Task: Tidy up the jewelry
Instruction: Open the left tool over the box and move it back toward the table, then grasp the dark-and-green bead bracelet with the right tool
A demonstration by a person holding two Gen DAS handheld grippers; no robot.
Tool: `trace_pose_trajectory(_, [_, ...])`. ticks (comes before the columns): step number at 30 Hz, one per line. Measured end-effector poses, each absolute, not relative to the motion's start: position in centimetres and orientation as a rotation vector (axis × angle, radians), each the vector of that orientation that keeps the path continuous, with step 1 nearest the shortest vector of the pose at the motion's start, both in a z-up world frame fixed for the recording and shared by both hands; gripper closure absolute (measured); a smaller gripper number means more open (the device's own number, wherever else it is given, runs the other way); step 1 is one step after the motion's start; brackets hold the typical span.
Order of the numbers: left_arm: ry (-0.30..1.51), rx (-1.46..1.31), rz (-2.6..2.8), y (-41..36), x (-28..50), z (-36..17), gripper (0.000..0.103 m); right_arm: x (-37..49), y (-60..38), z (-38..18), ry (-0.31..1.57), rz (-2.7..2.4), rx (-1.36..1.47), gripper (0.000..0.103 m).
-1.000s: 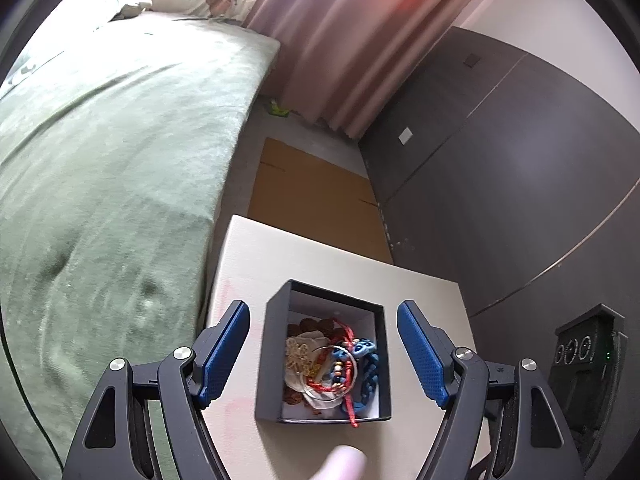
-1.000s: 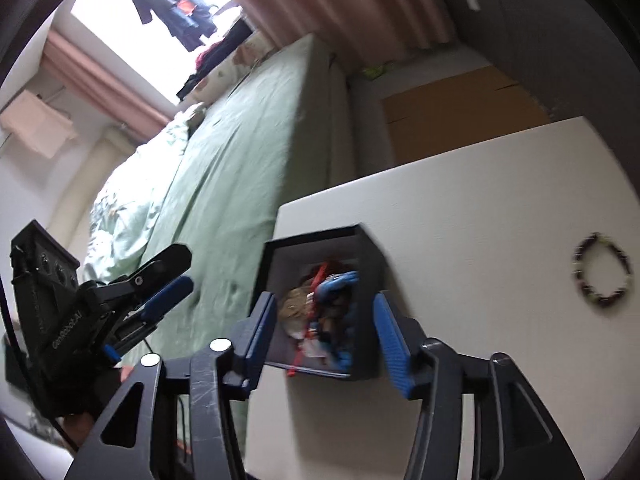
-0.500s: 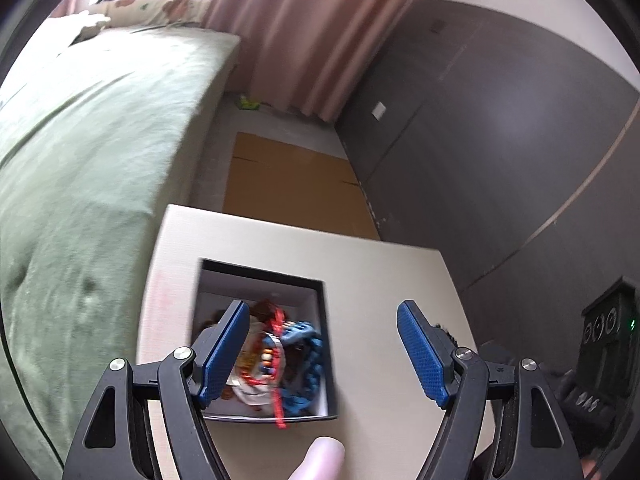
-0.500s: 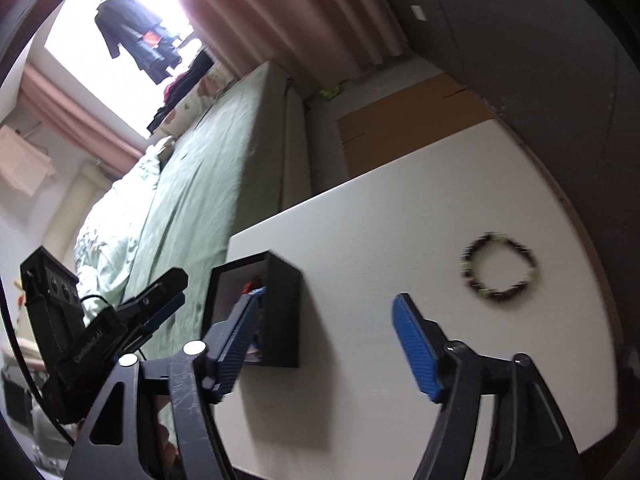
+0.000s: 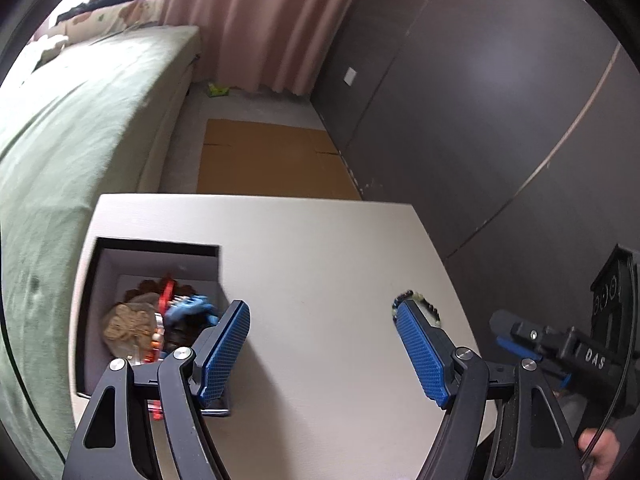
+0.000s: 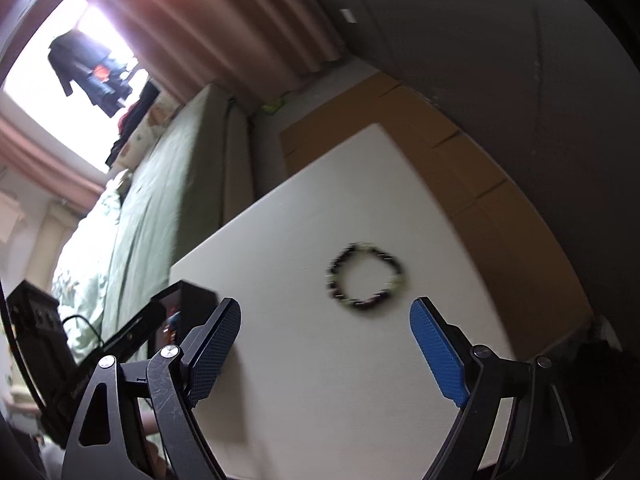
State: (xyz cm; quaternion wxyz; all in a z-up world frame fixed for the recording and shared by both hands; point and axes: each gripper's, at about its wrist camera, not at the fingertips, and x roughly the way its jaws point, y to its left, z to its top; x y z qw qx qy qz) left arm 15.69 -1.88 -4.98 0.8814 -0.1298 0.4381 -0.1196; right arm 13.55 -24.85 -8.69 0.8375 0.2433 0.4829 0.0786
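Observation:
A black open box [image 5: 100, 264] holding several pieces of jewelry, red, blue and gold, stands at the left of a white table [image 5: 312, 248]. A dark beaded bracelet [image 6: 366, 277] lies loose on the table to the right; in the left wrist view it [image 5: 416, 300] peeks out behind the right finger. My left gripper [image 5: 322, 320] is open and empty above the table, right of the box. My right gripper [image 6: 324, 316] is open and empty, with the bracelet just beyond its fingertips. The box [image 6: 180, 300] shows at its left.
A green bed [image 5: 72, 128] runs along the table's left side. Flat cardboard [image 5: 272, 160] lies on the floor beyond the table. Dark wardrobe doors [image 5: 480, 120] stand to the right. The right gripper's body [image 5: 568, 352] shows at the table's right edge.
Both grippers swung right, away from the box. The right gripper now faces the bracelet, which has come to the middle of its view. Both stayed open.

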Motion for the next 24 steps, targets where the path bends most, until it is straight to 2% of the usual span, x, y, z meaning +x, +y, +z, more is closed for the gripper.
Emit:
trace_pose_trajectory(4, [0.923, -0.217, -0.257, -3.8, 15.7, -5.7, 0.026, 14.4, -25.7, -9.9, 1.03, 0.086, 0.443, 0.017])
trace_pose_trajectory(8, [0.92, -0.171, -0.211, -4.5, 16.2, -6.5, 0.026, 16.1, -24.8, -11.1, 1.078, 0.057, 0.331, 0.033])
trace_pose_trajectory(13, [0.94, -0.154, -0.15, -4.0, 17.1, -8.0, 0.026, 17.2, -23.6, -12.0, 1.092, 0.029, 0.221, 0.034])
trace_pose_trajectory(18, [0.938, -0.135, -0.122, -3.9, 17.7, -8.7, 0.026, 18.3, -23.3, -13.1, 1.104, 0.021, 0.173, 0.044])
trace_pose_trajectory(24, [0.934, -0.136, -0.124, -3.9, 18.3, -8.7, 0.026, 18.7, -22.0, -13.2, 1.08, -0.022, 0.062, 0.047])
